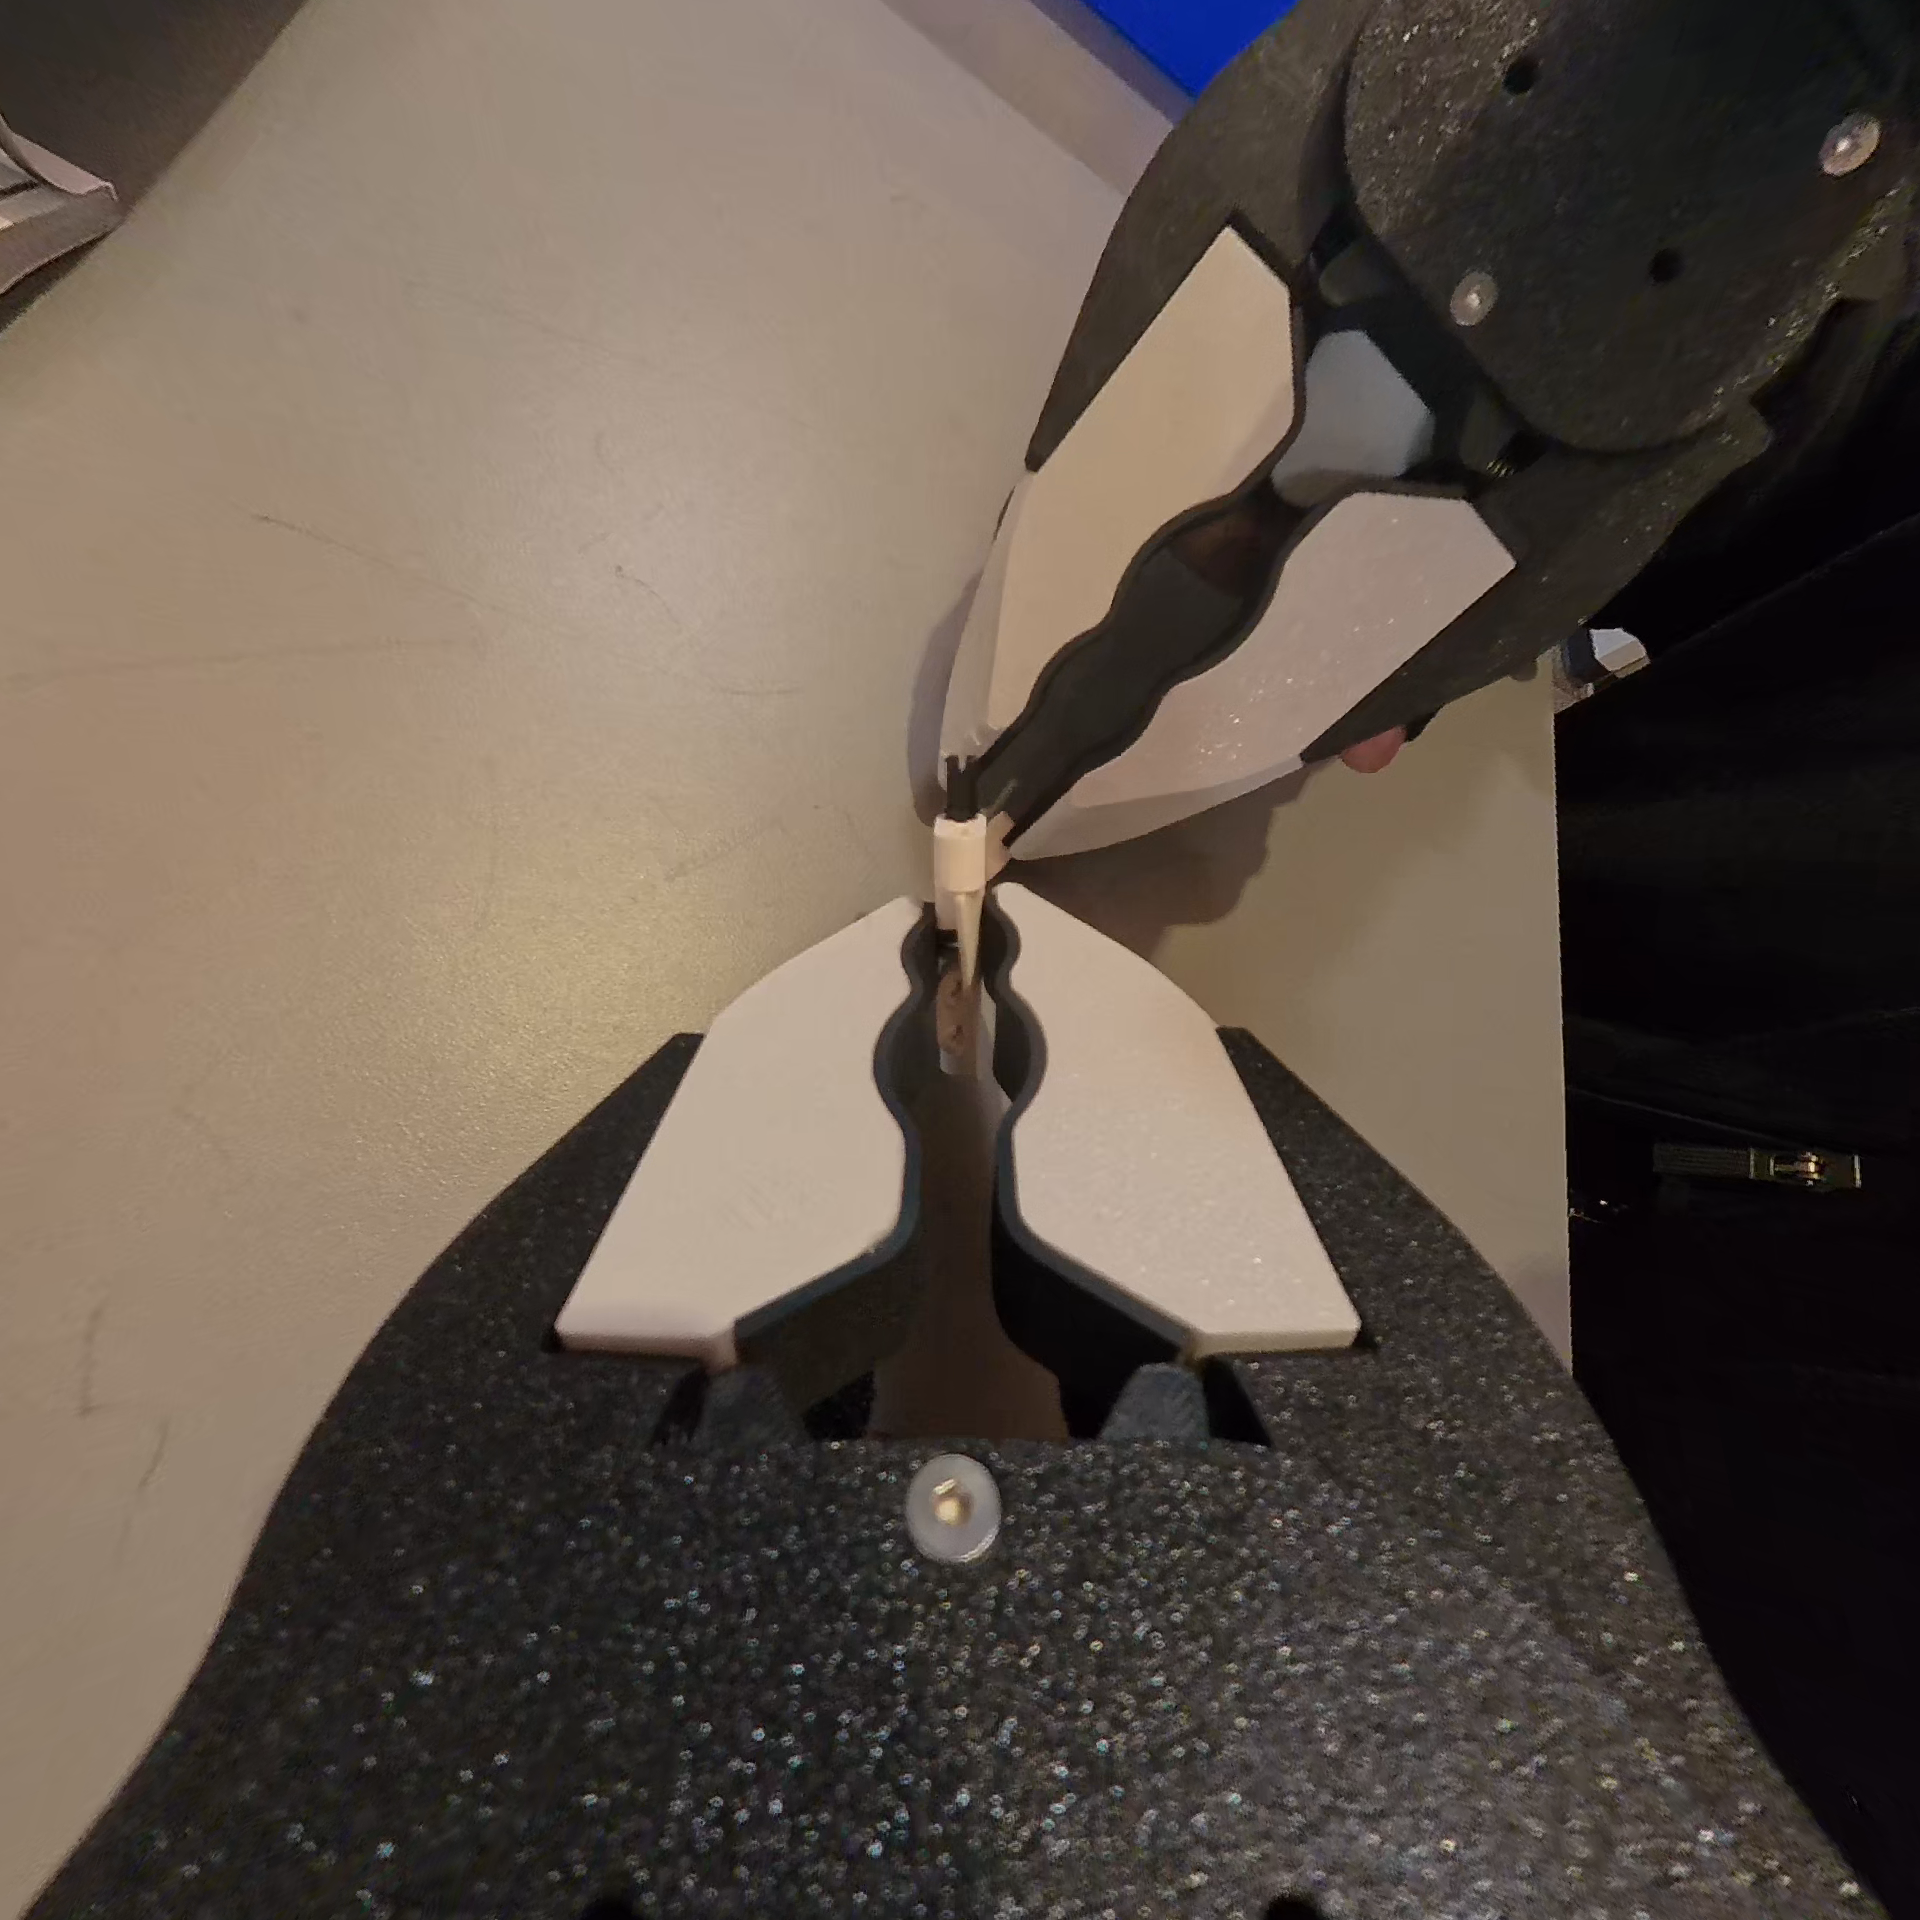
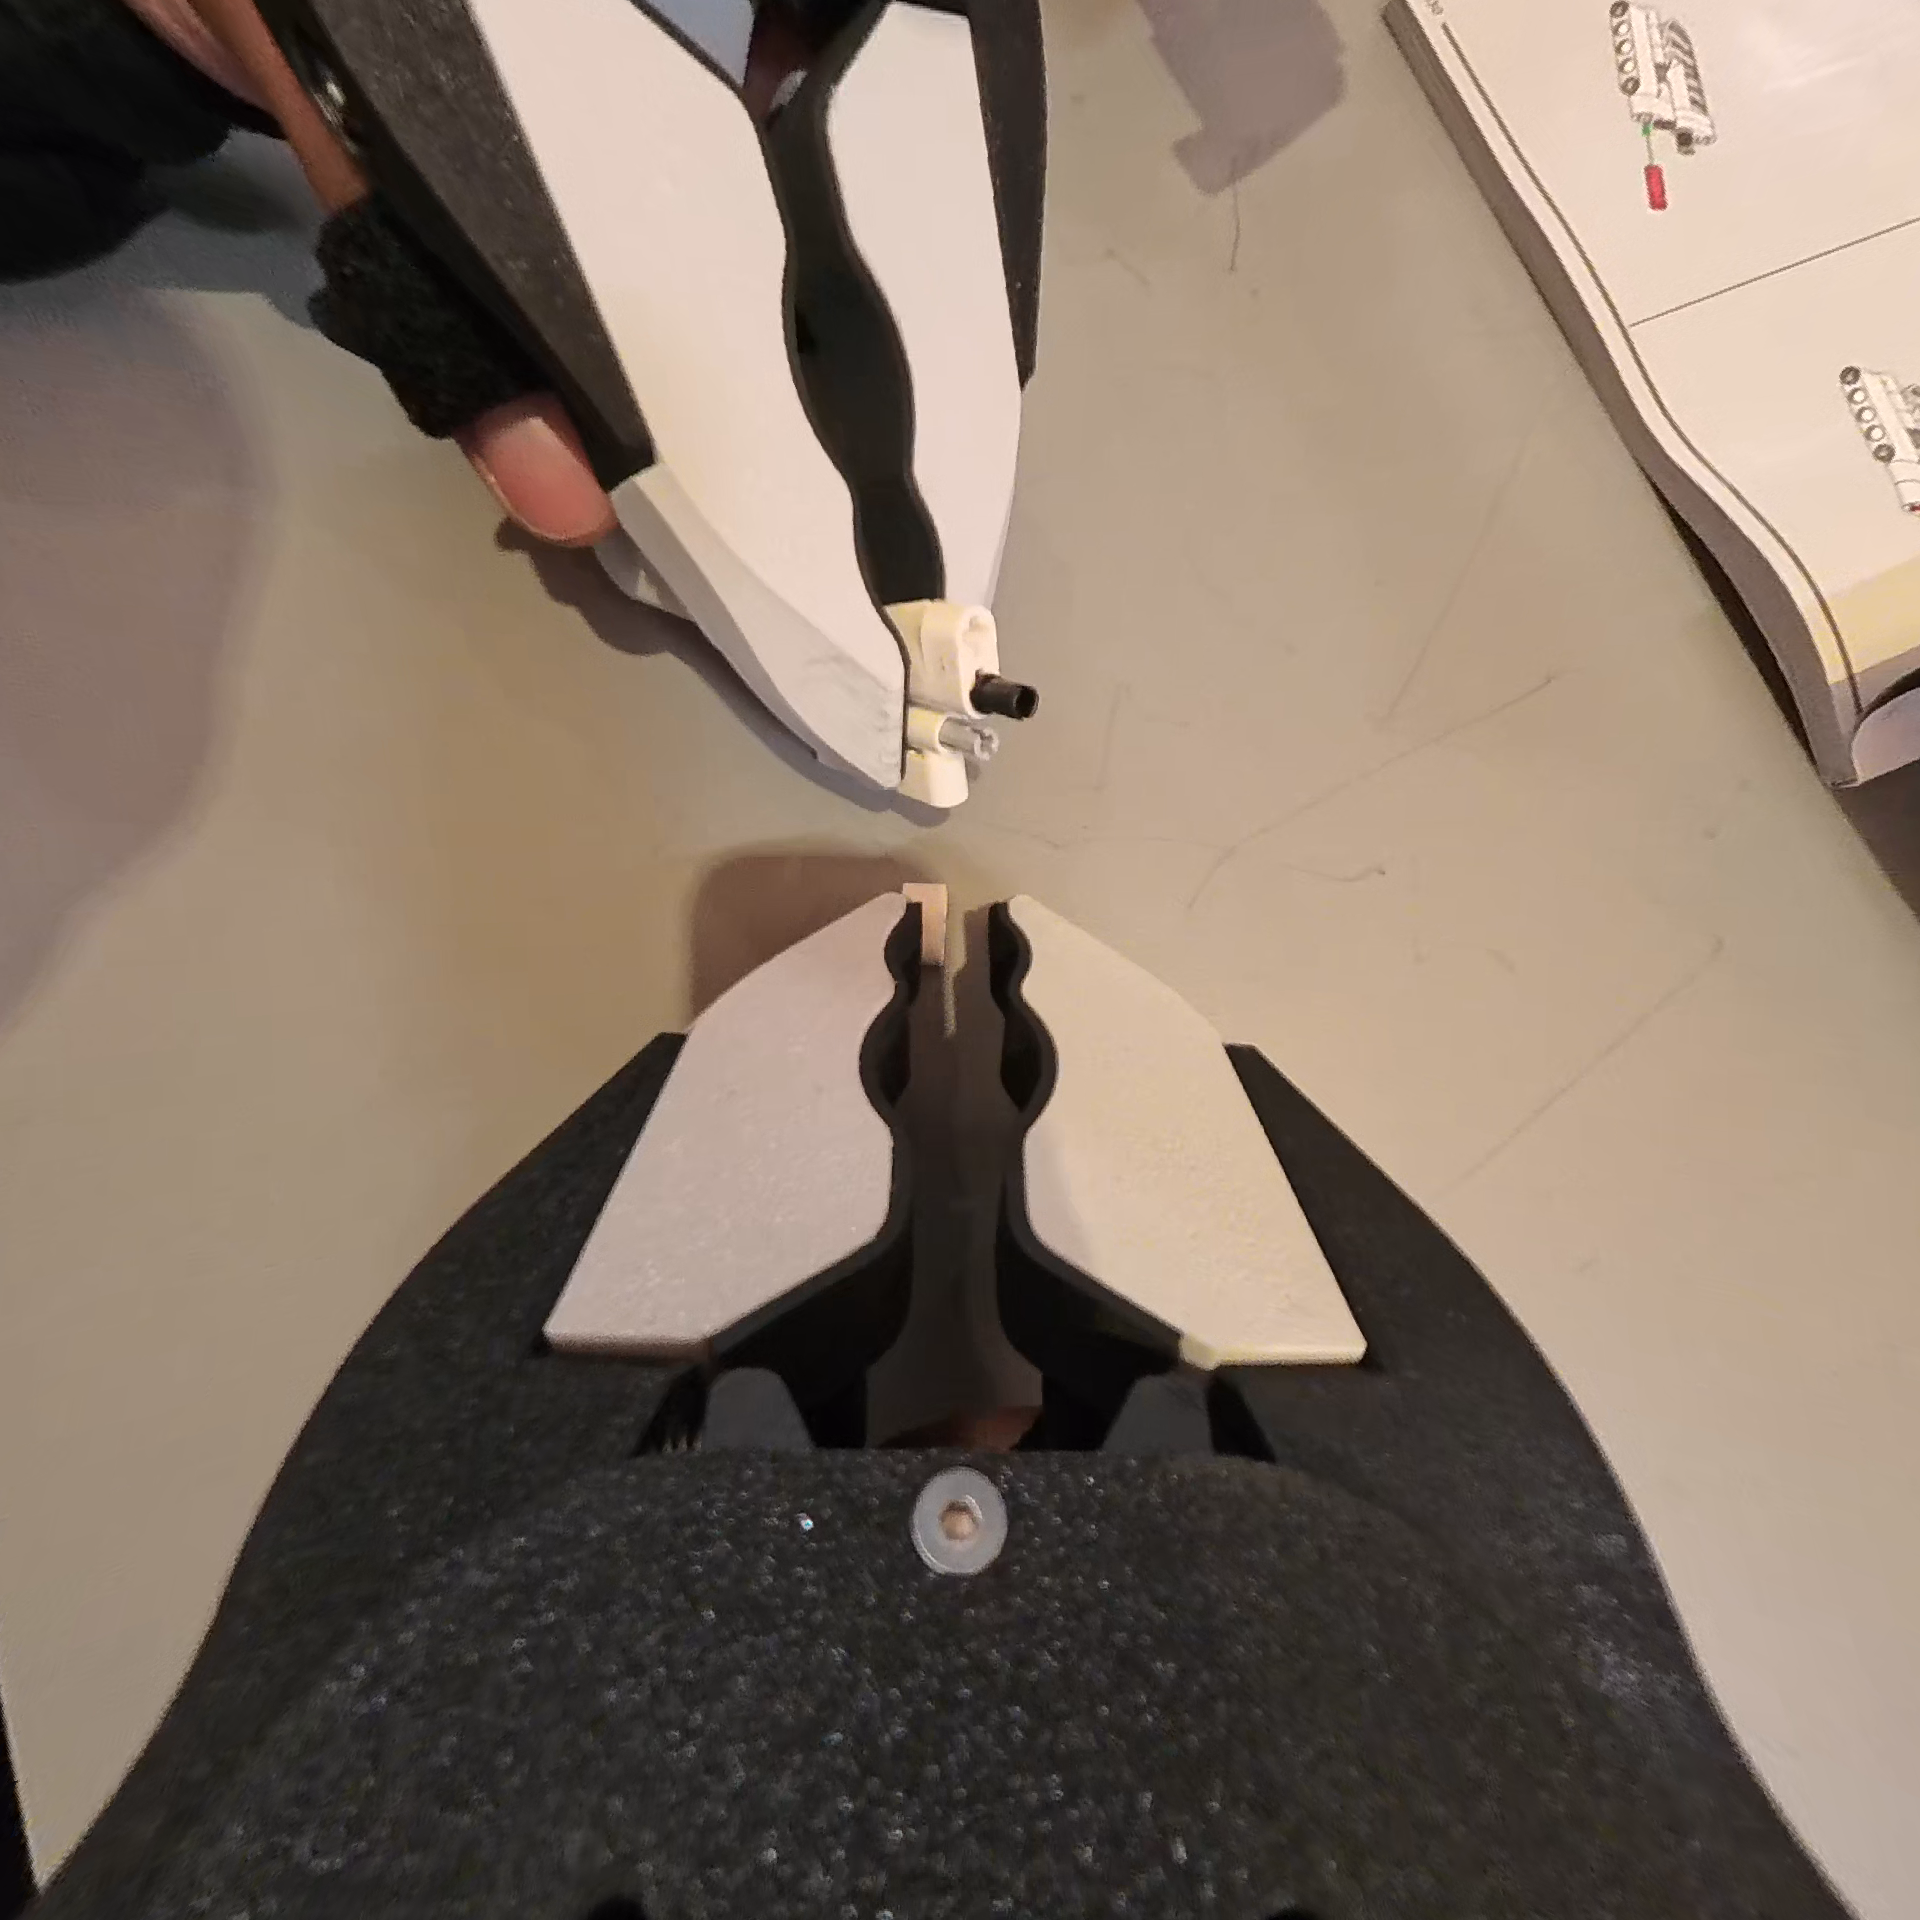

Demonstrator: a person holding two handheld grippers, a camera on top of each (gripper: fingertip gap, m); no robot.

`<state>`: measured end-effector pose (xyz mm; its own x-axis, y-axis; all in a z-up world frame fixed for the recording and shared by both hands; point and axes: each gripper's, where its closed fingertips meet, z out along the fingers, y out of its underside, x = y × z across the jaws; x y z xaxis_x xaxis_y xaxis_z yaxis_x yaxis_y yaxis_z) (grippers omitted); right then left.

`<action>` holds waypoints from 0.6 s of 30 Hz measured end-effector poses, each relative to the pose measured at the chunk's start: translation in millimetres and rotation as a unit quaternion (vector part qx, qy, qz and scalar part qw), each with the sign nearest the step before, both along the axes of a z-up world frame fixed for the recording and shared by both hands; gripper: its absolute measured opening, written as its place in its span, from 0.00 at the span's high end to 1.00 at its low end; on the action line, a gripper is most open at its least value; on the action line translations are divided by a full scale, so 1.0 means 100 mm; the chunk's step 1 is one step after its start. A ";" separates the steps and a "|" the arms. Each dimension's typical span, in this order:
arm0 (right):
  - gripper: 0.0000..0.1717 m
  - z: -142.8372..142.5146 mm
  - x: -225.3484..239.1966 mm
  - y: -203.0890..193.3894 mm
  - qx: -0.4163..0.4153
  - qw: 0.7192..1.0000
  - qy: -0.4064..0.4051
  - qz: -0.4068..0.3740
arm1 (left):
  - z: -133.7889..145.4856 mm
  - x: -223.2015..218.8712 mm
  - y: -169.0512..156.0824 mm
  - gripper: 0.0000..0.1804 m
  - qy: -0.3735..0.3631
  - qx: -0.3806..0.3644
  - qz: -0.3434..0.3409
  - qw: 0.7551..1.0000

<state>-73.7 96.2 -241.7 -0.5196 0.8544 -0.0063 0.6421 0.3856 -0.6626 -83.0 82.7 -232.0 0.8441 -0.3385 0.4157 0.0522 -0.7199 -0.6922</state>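
Left tool clenches a white pinned piece; right tool grips a cream strip; booklet nearby.

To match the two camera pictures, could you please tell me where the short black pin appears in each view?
Left wrist view: the black pin is just above centre, standing up out of the white connector that the left gripper holds at its tips.
Right wrist view: the pin is above centre, pointing right out of that connector.
Shared landmark: the white connector.
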 end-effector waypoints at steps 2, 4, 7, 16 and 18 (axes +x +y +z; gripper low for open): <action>0.92 -0.01 0.02 -0.02 -0.003 1.000 -0.005 0.005 | 0.00 0.00 0.00 0.96 0.000 0.000 0.000 1.000; 0.91 -0.06 0.05 -0.03 0.009 1.000 -0.012 0.010 | 0.00 0.00 0.00 0.96 0.000 0.000 -0.001 1.000; 0.91 -0.07 0.05 -0.04 0.012 1.000 -0.011 0.012 | 0.00 0.00 0.00 0.96 0.000 0.000 -0.001 1.000; 0.89 -0.03 0.02 -0.02 -0.009 1.000 -0.013 -0.010 | 0.00 0.00 0.00 0.96 0.000 0.000 -0.001 1.000; 0.88 -0.05 0.01 -0.02 -0.010 1.000 -0.016 -0.015 | 0.00 0.00 0.00 0.96 0.000 0.000 -0.001 1.000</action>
